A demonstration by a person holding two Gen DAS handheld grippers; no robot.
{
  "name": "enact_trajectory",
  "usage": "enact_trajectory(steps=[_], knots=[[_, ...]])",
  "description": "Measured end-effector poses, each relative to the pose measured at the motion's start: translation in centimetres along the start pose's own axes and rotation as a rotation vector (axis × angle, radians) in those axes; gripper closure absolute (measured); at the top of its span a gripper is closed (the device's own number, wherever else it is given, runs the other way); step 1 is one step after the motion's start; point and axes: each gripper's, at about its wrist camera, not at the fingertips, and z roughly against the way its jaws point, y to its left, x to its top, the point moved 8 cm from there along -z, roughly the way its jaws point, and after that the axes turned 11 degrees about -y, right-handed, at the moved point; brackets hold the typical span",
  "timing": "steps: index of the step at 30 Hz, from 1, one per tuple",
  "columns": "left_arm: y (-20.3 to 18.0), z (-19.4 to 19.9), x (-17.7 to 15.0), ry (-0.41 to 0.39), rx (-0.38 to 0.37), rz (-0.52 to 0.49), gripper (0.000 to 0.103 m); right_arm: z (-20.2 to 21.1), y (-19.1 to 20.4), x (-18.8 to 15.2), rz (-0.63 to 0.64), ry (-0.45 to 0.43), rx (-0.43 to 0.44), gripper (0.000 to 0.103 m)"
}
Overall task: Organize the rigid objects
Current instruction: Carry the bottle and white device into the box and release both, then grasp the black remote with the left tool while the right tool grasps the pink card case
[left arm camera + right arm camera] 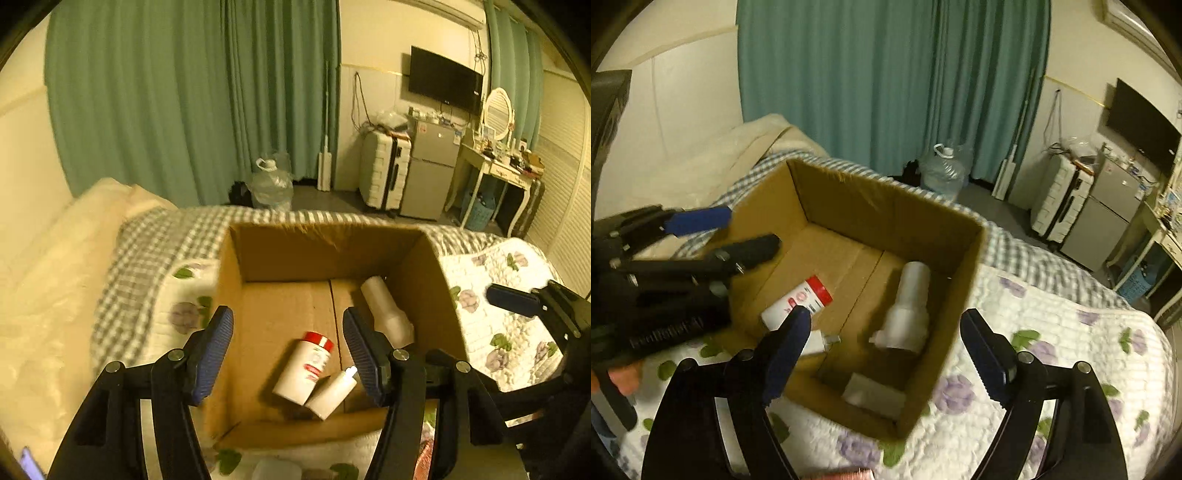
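Observation:
An open cardboard box (317, 251) (886, 210) stands on the bed. Inside lie a white bottle with a red cap (304, 367) (798, 301), a small white tube (334, 393) (818, 341), a large white bottle (386, 310) (908, 306) and a small white box (875, 397). My left gripper (288, 347) (735, 230) is open and empty above the box's near left part. My right gripper (886, 345) is open and empty above the box's near right corner; one of its fingers (511, 301) shows in the left wrist view.
The bed has a floral quilt (1052, 354) and a checked blanket (155, 240), with cream bedding (48, 295) to the left. Beyond are green curtains (192, 96), a water jug (271, 181), a suitcase (384, 170), a small fridge (430, 170) and a dressing table (498, 166).

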Motion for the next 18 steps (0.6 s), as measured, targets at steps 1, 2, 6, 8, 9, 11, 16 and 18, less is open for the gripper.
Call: enact_trajectory(steps=[1, 2, 6, 8, 9, 11, 16, 18], knots=[[0.1, 1.3, 0.5, -0.016, 0.005, 0.003, 0.036, 1.0, -0.2, 0.3, 0.003, -0.009, -0.01, 0.016], [0.1, 2.7, 1.0, -0.031, 0.011, 0.005, 0.034, 2.5, -0.5, 0.6, 0.007, -0.025, -0.027, 0.015], [-0.4, 7.0, 2.3, -0.063, 0.04, -0.001, 0.033, 7.7, -1.5, 1.7, -0.007, -0.074, -0.061, 0.009], [-0.7, 9.0, 2.4, -0.074, 0.049, -0.002, 0.033, 10.9, -1.7, 2.3, -0.008, -0.1, -0.078, 0.009], [-0.8, 10.3, 2.3, -0.079, 0.055, -0.001, 0.032, 11.9, -1.9, 2.4, -0.008, -0.11, -0.084, 0.008], [-1.3, 12.0, 2.2, -0.088, 0.054, -0.001, 0.032, 14.9, -1.9, 2.8, -0.012, -0.135, -0.101, 0.006], [-2.2, 16.1, 1.3, -0.111, 0.052, 0.013, 0.032, 21.3, -1.6, 2.9, -0.018, -0.184, -0.125, 0.001], [-2.4, 17.0, 0.6, -0.111, 0.048, 0.021, 0.031, 22.7, -1.3, 2.6, -0.014, -0.192, -0.127, 0.0]])
